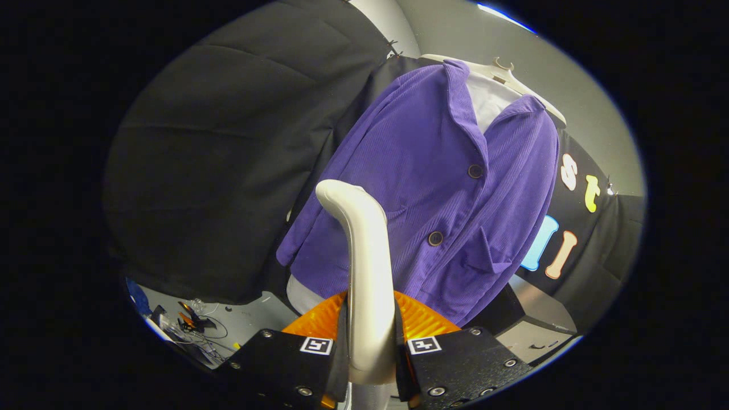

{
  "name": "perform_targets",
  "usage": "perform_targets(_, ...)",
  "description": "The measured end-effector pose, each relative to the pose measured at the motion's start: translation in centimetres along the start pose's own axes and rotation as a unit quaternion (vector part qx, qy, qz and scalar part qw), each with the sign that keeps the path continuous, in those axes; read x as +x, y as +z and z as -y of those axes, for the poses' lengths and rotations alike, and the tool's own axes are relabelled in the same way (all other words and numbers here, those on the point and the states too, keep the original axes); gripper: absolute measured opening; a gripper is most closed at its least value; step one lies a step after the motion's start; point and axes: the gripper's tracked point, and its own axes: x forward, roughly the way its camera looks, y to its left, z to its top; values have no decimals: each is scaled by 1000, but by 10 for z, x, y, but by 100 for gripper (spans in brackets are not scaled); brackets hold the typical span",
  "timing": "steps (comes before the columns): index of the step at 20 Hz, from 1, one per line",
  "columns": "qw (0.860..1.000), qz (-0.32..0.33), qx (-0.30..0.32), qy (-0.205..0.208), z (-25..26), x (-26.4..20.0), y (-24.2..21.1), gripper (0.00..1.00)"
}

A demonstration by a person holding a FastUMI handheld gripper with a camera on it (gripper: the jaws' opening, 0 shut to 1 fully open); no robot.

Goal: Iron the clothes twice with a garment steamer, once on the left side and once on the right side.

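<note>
Currently we log the following. Item one, the garment steamer (367, 273): a pale handle rising upright between the jaws, its long axis running straight up from them, curving over at the top toward the left; an orange ribbed body sits just behind its base. Item two, the purple jacket (433, 193): hung on a pale hanger (501, 71) over a white shirt, beyond the steamer and up to the right of it, buttons running down its middle; its front panel on the left lies nearest the steamer head. Item three, the gripper (370, 347): jaws closed to a narrow gap, both pressing on the steamer handle. We judge the steamer head stands apart from the cloth, no contact yet.
</note>
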Motion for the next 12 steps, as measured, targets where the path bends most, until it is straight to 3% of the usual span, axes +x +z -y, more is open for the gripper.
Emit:
perform_targets(7, 996, -81, 8, 24, -13, -16, -66, 33)
perform_targets(12, 996, -82, 26, 30, 24, -54, -67, 33)
